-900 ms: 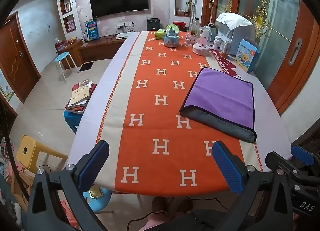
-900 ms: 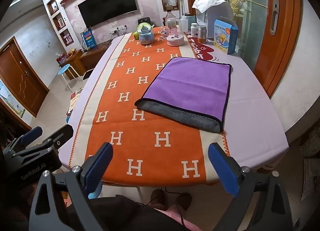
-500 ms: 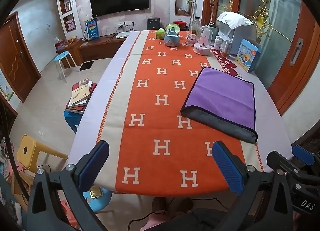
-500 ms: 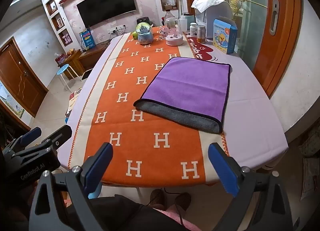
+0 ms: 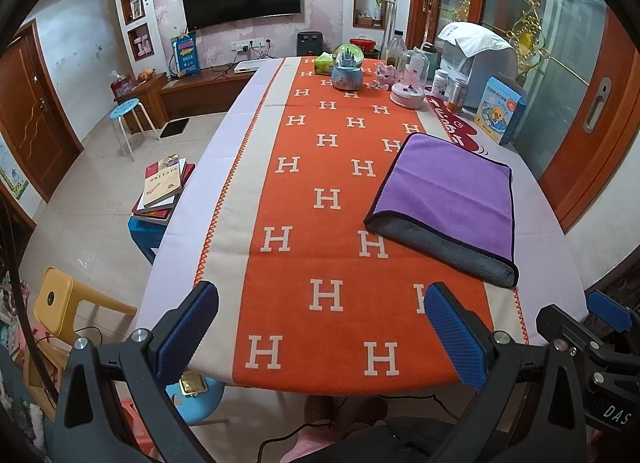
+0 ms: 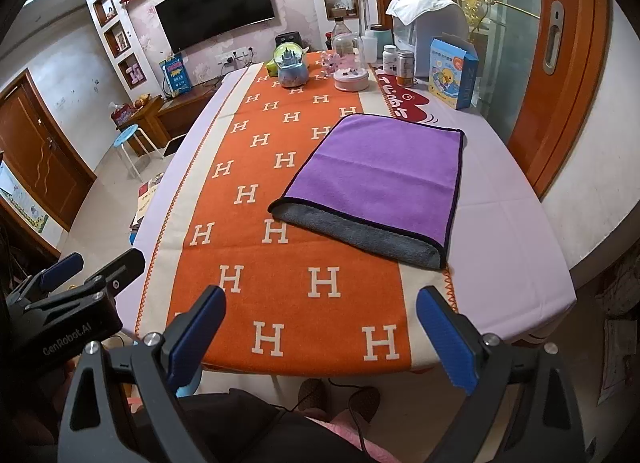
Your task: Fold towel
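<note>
A purple towel (image 5: 452,191) lies flat on the right side of the table, folded over, with its grey underside showing along the near edge; it also shows in the right wrist view (image 6: 380,175). My left gripper (image 5: 320,335) is open and empty, held back over the table's near edge, well short of the towel. My right gripper (image 6: 320,335) is open and empty, also at the near edge. The right gripper's body shows at the lower right of the left wrist view (image 5: 592,343).
The table wears an orange H-patterned runner (image 5: 328,199). At its far end stand a snow globe (image 5: 347,71), jars, bottles and a blue box (image 5: 500,115). Left of the table are a book stack (image 5: 164,187), a yellow stool (image 5: 60,303) and a blue stool (image 5: 128,107).
Both grippers have drifted slightly; the towel sits a touch further right in the left wrist view. Nothing was grasped or moved.
</note>
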